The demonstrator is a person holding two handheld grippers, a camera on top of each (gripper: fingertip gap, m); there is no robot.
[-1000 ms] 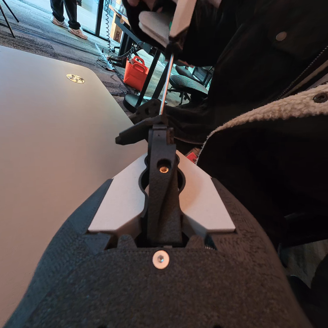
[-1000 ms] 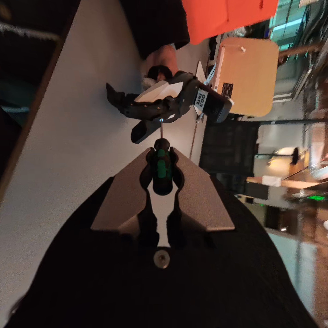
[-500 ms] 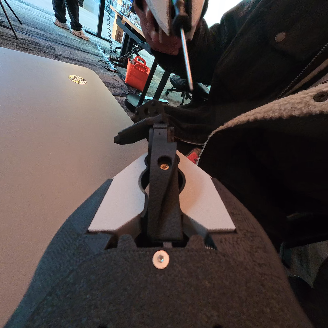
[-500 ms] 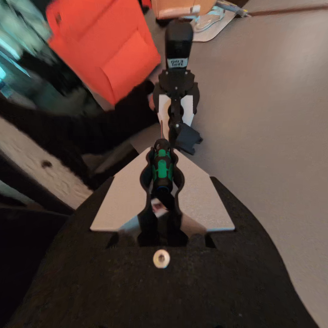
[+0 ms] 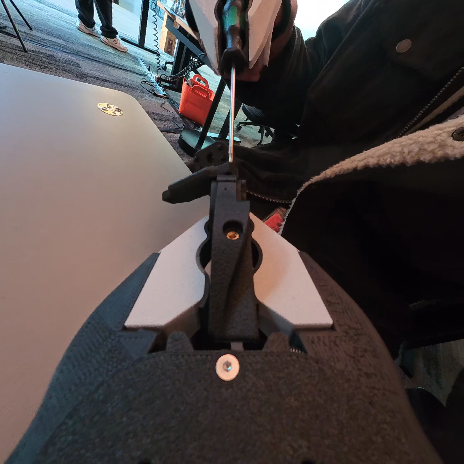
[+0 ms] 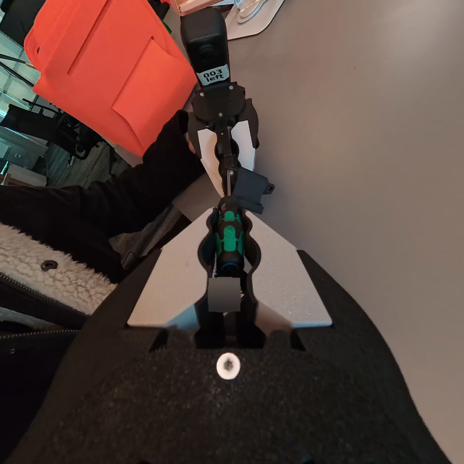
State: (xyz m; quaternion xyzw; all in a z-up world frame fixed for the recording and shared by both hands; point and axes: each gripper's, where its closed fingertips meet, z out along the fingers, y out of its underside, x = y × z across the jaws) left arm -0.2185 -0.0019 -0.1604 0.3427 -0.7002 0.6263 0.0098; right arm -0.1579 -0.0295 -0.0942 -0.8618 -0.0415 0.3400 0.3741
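left wrist view puts the pale table (image 5: 65, 200) widest across my frame, then the dark jacket (image 5: 376, 226) of the person at the right; my left gripper (image 5: 229, 241) is clamped narrow on a black printed part (image 5: 227, 251) that stands up between its fingers; my right gripper (image 6: 227, 241) is closed on a green and black screwdriver (image 6: 229, 238); half a second ago the shaft hung clear above the part, now its tip (image 5: 231, 160) has come down onto the part's top end; i read that as the driver being seated again, though the tip's fit is too small to tell.
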